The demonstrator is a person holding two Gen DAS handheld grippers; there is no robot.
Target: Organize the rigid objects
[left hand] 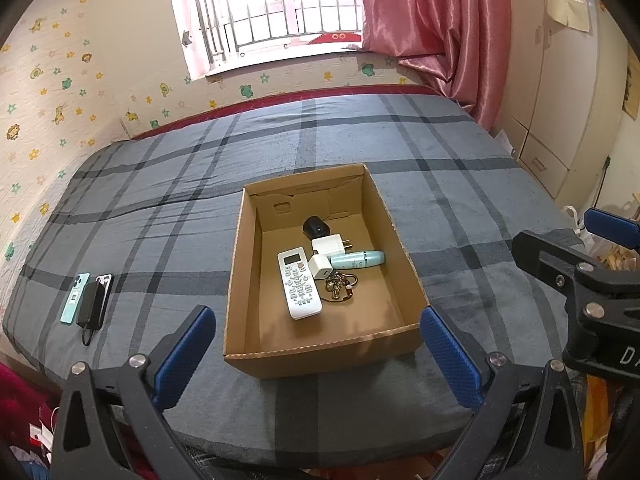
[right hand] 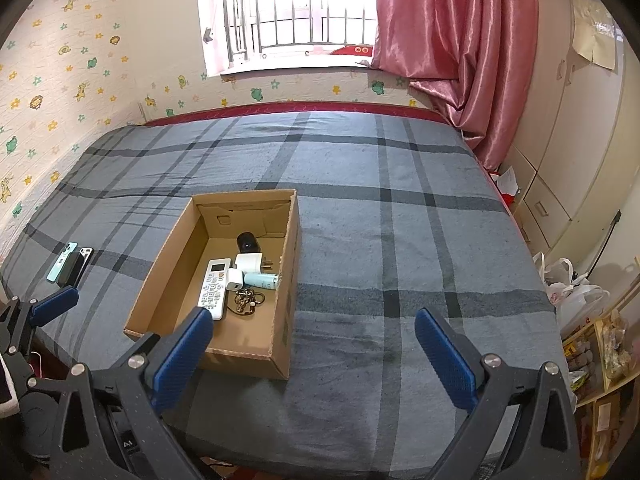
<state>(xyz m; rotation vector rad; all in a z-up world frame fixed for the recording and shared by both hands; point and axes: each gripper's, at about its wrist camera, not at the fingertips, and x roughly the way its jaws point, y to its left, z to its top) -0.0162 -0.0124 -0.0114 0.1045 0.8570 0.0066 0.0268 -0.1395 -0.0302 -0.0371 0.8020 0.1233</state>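
Cardboard box (left hand: 320,356) sits on the plaid bedcover (left hand: 460,200), open-topped, at the near centre of the left wrist view. Contents, grouped mid-floor: white remote control (left hand: 299,285) at 8 o'clock of the group, two white chargers (left hand: 325,257) touching it, a mint tube (left hand: 357,259) at 3 o'clock, a key bunch (left hand: 340,286) at 5 o'clock, a black round item (left hand: 314,227) at 12 o'clock. Outside the box, at 9 o'clock and well apart, lie two phones (left hand: 76,297) and a black power bank (left hand: 91,305) with its cable. Judgement: these are stiff, light, slick-cased and flat; best taken across the narrow width, edge to edge, as the soft cover may yield underneath. Left gripper (left hand: 318,350) is spread wide and holds nothing; right gripper (right hand: 314,354) likewise spread, empty, over bare cover at 3 o'clock of the box.
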